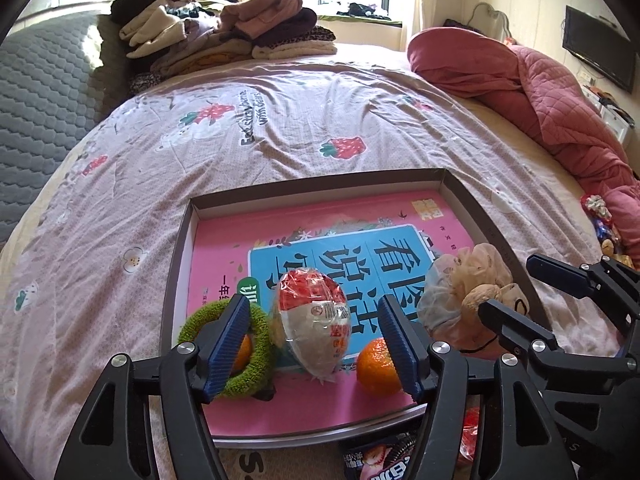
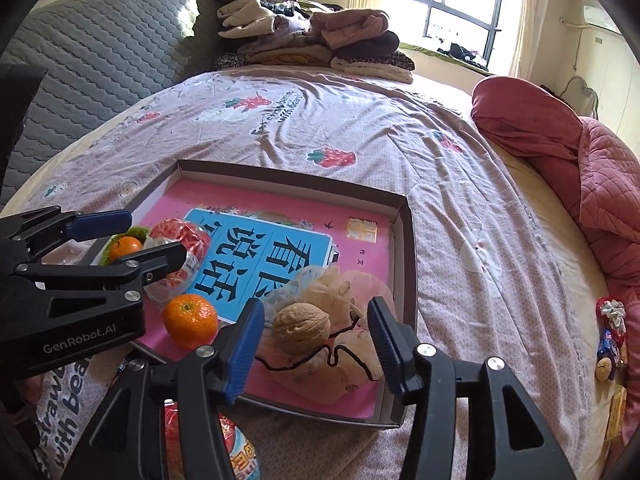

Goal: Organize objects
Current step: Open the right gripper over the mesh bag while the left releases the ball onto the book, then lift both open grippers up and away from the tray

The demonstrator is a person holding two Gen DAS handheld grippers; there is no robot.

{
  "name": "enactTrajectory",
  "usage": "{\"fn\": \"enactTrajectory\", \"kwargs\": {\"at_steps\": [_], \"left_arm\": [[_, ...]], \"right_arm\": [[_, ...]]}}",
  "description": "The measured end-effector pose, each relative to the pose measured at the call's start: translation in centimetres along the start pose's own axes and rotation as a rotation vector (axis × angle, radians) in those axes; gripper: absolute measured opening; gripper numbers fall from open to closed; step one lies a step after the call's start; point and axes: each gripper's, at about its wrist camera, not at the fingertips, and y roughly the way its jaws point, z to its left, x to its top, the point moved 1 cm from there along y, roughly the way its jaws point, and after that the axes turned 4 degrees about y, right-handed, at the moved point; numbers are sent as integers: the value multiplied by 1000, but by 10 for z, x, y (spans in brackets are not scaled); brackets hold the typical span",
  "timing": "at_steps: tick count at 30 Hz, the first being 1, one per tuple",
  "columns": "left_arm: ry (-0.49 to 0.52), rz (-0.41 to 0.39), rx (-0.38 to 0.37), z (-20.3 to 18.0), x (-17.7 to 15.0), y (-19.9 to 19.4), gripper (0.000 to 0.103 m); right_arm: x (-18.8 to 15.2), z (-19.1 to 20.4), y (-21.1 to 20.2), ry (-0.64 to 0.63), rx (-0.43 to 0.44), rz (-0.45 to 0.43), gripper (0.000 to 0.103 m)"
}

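Observation:
A shallow cardboard tray (image 1: pixel 320 186) lies on the bed with a pink book (image 1: pixel 224 248) as its floor. My left gripper (image 1: pixel 314 304) is open and straddles a red-and-white wrapped packet (image 1: pixel 316 320) without touching it. Beside the packet are a green fuzzy ring (image 1: pixel 262 344) with an orange inside it and a loose orange (image 1: pixel 376 364). My right gripper (image 2: pixel 316 304) is open around a walnut (image 2: pixel 302 326), which rests on pale mesh pouches (image 2: pixel 332 284) with a black cord. The pads stand clear of the nut. Each gripper shows in the other's view, the left gripper (image 2: pixel 156 236) and the right gripper (image 1: pixel 510 284).
Snack packets (image 1: pixel 380 460) lie on the bedsheet just in front of the tray. A pile of folded clothes (image 1: pixel 224 32) sits at the far end of the bed. A red quilt (image 1: pixel 520 92) is bunched along the right side, with small wrapped items (image 2: pixel 610 332) near it.

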Motion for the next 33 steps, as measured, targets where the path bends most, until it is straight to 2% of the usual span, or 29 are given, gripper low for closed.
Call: {"fn": "enactTrajectory", "kwargs": {"at_steps": [11, 33], "left_arm": [[-9, -52, 24, 5, 4, -29, 73], [-46, -166, 76, 18, -1, -108, 74]], "right_arm": [[6, 3, -20, 5, 0, -38, 56], [18, 19, -87, -7, 21, -165, 57]]}}
